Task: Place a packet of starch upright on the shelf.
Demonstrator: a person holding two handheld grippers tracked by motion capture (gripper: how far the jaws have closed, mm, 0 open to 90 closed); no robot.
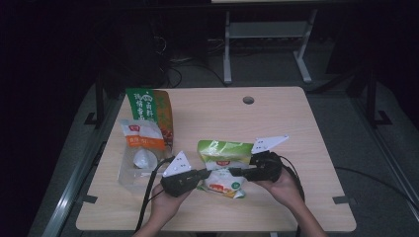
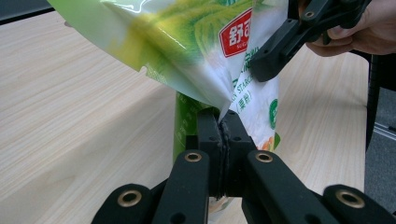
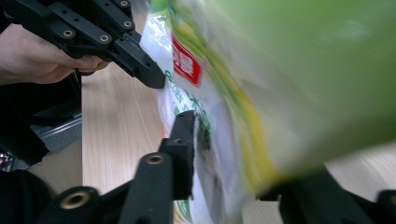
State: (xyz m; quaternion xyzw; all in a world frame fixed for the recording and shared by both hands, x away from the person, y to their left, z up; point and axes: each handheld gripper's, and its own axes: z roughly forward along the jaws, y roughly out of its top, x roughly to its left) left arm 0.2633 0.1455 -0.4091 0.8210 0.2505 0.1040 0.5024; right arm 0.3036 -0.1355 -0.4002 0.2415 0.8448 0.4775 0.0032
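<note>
Here the left gripper (image 1: 201,174) pinches the green-white pouch (image 1: 225,165).

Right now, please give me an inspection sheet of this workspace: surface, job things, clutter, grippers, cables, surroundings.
Surface: wooden table, light, round hole near the far edge.
Job things: green pouch, lifted between both grippers.
Clutter: orange pouch over a green-brown bag; clear bag at the near left.
Grippers: left gripper shut on the green pouch's edge; right gripper open, its jaws standing either side of the pouch, one pad apart from the film.
Cables: one black cable trails from the left gripper off the near edge.
Surroundings: dark room; grey stand on the floor behind the table.
</note>
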